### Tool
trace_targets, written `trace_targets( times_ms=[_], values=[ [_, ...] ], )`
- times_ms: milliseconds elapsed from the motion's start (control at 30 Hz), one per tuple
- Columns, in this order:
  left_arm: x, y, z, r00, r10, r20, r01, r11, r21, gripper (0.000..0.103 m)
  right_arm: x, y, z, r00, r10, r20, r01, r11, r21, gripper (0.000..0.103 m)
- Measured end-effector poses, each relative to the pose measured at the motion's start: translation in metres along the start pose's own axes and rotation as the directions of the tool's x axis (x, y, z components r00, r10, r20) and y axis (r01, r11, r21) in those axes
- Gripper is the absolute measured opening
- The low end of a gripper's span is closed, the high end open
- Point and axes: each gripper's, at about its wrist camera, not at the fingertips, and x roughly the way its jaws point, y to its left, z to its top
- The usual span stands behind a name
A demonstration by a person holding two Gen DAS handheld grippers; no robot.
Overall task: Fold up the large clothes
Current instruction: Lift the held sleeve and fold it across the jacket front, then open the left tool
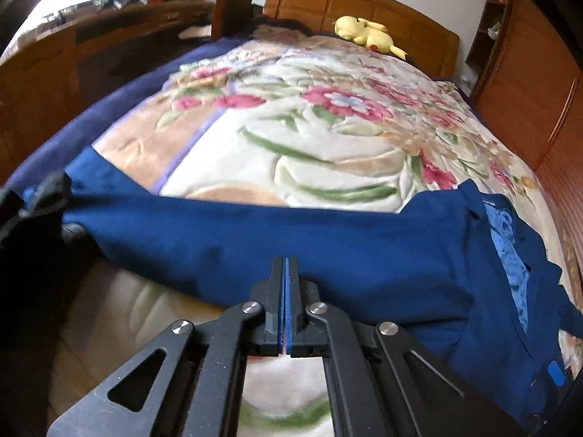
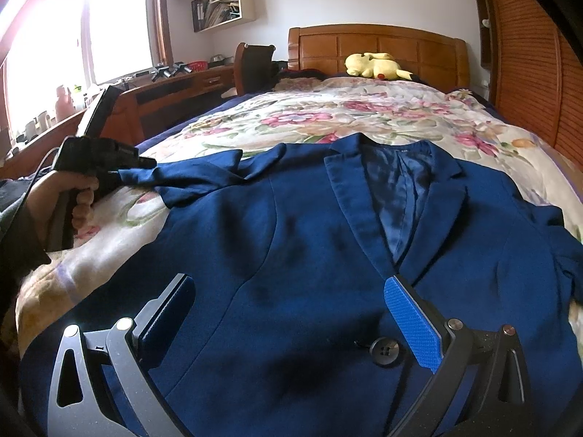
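Blazer (image 2: pixel 291 255) of navy cloth lies face up across the foot end of the bed, on the floral blanket (image 2: pixel 364 116), its collar toward the wooden headboard (image 2: pixel 375 49) and its hem toward the person. Measured from that headboard, the yellow plush toy (image 2: pixel 375 65) sits right against it and the jacket is well down the bed. One sleeve (image 2: pixel 204 174) is stretched out sideways from the jacket's body, and the left gripper (image 2: pixel 120 174), held in a hand (image 2: pixel 69 196), has its jaws pinched tight on the sleeve's cuff end; in the left wrist view the two pads meet flat with the blue sleeve cloth (image 1: pixel 255 233) right at their tips. The right gripper (image 2: pixel 291 306) hangs over the jacket's front panel, near the black button (image 2: pixel 385 350), its fingers spread wide and gripping nothing. I'd guess the cloth is a medium-weight suiting: soft enough to drape, but with stiffer lapels (image 2: pixel 349 196) and shoulders that will resist a crease, and a slick lining (image 2: pixel 397 189) that may let layers slide over one another. It looks safest to take it by seams and edges, the cuff, the shoulder point or the hem, rather than mid-panel, where a pinch would only bunch up the top layer.
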Motion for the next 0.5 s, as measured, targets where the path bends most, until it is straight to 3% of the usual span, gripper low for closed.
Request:
trace_targets(
  times_ms=[100,133,167,233,400,500],
  values=[
    [-0.008,0.000,0.001,0.999,0.050,0.007,-0.050,0.998,-0.027,0.000,0.000,-0.001,0.000,1.000,0.003,0.004,-0.003,1.000,0.007,0.103],
    [-0.009,0.002,0.001,0.998,0.065,-0.001,-0.065,0.997,-0.029,0.005,0.000,0.000,0.000,1.000,0.004,0.005,-0.004,1.000,0.006,0.103],
    [-0.008,0.004,0.000,0.997,0.080,-0.012,-0.080,0.996,-0.025,0.011,0.000,0.000,0.000,1.000,0.004,0.006,-0.004,1.000,0.003,0.103],
    [-0.005,0.010,-0.004,0.997,0.080,-0.025,-0.080,0.996,-0.027,0.040,-0.001,0.001,0.000,1.000,0.004,0.011,-0.004,1.000,-0.003,0.103],
    [0.011,0.023,-0.013,0.992,0.107,-0.071,-0.113,0.990,-0.080,0.068,-0.001,0.002,-0.001,1.000,0.004,0.015,-0.004,1.000,-0.008,0.103],
    [0.023,0.028,-0.014,0.990,0.103,-0.093,-0.113,0.988,-0.104,0.075,0.000,0.002,-0.001,1.000,0.004,0.014,-0.004,1.000,-0.007,0.103]
  ],
)
